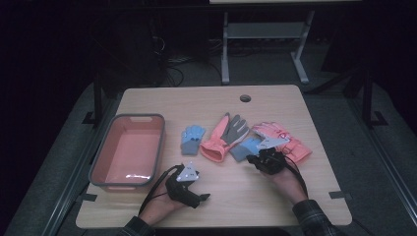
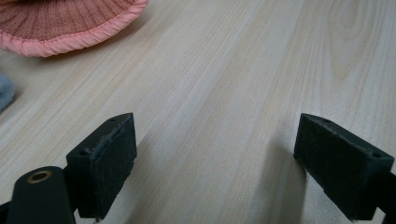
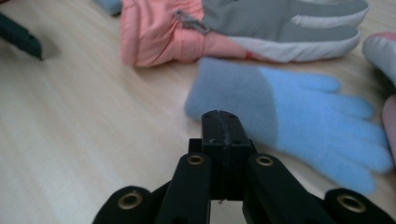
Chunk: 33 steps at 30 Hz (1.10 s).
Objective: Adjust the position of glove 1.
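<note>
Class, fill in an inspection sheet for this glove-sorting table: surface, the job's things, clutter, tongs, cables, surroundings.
Surface: light wooden table, grommet hole near its far edge.
Job's things: blue-and-grey glove lying flat just beyond the right tongs; small blue glove; pink-and-grey glove; pink glove; pink bin at left, nothing seen inside.
Clutter: nothing seen.
Tongs: left tongs open over bare wood; right tongs shut, nothing between the jaws.
Cables: black cable trailing from the left tongs.
Surroundings: dark room, grey table legs behind.
</note>
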Available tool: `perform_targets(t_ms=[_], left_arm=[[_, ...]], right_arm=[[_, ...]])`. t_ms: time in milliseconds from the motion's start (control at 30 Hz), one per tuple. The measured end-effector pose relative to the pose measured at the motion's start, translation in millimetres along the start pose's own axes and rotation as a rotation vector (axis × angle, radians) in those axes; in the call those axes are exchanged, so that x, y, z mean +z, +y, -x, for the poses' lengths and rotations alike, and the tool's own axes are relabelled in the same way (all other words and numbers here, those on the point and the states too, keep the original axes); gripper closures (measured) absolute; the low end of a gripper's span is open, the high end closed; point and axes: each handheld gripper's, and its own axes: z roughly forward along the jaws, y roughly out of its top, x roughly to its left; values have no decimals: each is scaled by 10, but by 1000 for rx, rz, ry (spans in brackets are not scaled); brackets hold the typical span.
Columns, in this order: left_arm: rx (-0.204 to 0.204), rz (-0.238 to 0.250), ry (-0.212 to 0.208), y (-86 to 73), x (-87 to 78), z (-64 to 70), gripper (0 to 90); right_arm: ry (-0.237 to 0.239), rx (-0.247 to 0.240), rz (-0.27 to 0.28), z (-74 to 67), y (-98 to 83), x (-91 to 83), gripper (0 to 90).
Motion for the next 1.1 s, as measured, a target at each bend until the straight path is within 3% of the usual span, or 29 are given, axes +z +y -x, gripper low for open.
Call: perform_targets(t_ms=[67, 267, 433, 667, 1100], left_arm=[[-2, 1, 0, 1, 2, 1, 123], [0, -2, 2, 6, 4, -2, 123], [0, 0, 1, 5, 6, -2, 123], [-4, 5, 2, 4, 9, 2, 123], [-2, 1, 2, 5, 6, 0, 123]], right_arm=[[7, 18, 7, 46, 79, 71, 898], [-2, 4, 12, 104, 203, 227, 899], [-8, -18, -30, 117, 225, 404, 899], [10, -20, -42, 92, 177, 382, 899], [68, -73, -76, -195, 30, 222, 899]])
